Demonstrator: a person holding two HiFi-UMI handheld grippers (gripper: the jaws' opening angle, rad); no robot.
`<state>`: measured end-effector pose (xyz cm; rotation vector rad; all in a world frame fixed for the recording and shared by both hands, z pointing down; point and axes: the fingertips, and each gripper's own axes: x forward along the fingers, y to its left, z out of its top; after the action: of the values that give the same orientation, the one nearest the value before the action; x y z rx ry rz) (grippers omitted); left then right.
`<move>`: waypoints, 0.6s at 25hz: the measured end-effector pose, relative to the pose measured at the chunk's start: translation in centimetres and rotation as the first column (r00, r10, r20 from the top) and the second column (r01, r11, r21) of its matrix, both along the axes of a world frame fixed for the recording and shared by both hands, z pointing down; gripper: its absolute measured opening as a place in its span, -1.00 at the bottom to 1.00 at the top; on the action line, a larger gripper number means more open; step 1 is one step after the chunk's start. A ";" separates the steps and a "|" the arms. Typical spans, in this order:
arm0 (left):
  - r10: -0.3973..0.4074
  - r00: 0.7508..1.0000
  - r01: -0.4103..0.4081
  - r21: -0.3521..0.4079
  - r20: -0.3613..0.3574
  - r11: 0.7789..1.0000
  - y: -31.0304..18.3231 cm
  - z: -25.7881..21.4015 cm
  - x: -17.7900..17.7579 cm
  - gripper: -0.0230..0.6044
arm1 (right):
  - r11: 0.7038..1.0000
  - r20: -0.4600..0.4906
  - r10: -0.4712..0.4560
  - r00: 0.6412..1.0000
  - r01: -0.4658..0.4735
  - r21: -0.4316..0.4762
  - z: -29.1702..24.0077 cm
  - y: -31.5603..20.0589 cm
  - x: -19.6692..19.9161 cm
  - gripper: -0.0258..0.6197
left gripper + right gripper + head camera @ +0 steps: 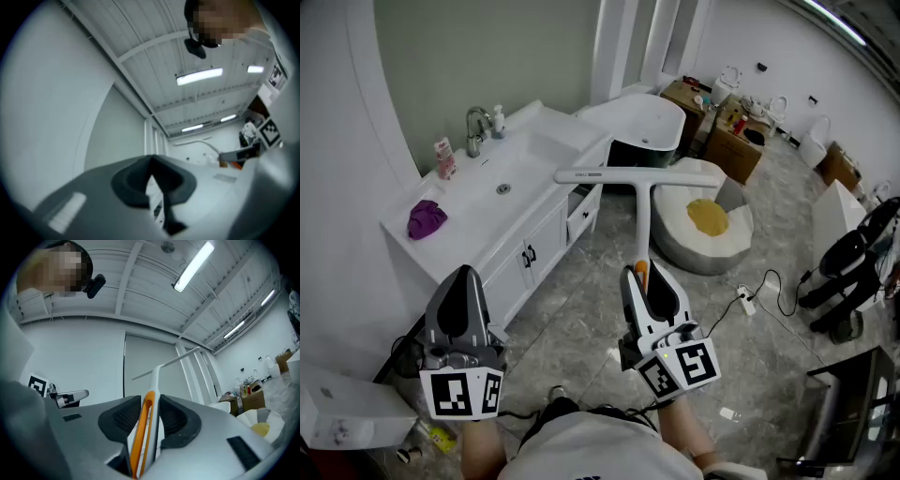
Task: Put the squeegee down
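text: none readable | squeegee (623,175) bar: small dark print, too small to read | bottle (444,157) label: blurred

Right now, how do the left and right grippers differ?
Load: the right gripper clamps the squeegee by its orange-edged handle, while the left gripper holds nothing.
Jaws: the left's pads meet, while the right's are kept apart by the handle.
Place: in the head view the left sits before the sink cabinet, the right over the floor.
Shared: same grey build, both aimed forward.
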<state>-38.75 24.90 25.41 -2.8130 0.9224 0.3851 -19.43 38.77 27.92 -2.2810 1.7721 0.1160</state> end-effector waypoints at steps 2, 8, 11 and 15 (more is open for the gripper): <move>0.001 1.000 -0.001 0.000 0.001 1.000 0.1 -0.1 0.3 -0.90 | 1.000 0.001 -0.002 1.000 0.002 0.000 -0.1 0.0 0.2 -0.54; 0.002 1.000 -0.002 0.000 0.002 1.000 -0.4 0.0 0.4 -0.90 | 1.000 0.004 0.004 1.000 -0.004 0.000 0.0 -0.5 0.3 -0.54; 0.007 1.000 -0.007 0.001 0.002 1.000 -1.2 0.0 0.5 -0.90 | 1.000 0.006 0.012 1.000 -0.012 0.002 0.1 -1.2 0.4 -0.54; 0.013 1.000 -0.013 0.003 0.002 1.000 -2.5 0.1 0.5 -0.90 | 1.000 -0.004 0.020 1.000 -0.020 0.006 0.0 -2.4 0.3 -0.54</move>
<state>-38.28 22.37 25.49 -2.8175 0.9024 0.3850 -19.13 36.35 27.93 -2.2960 1.7486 0.1296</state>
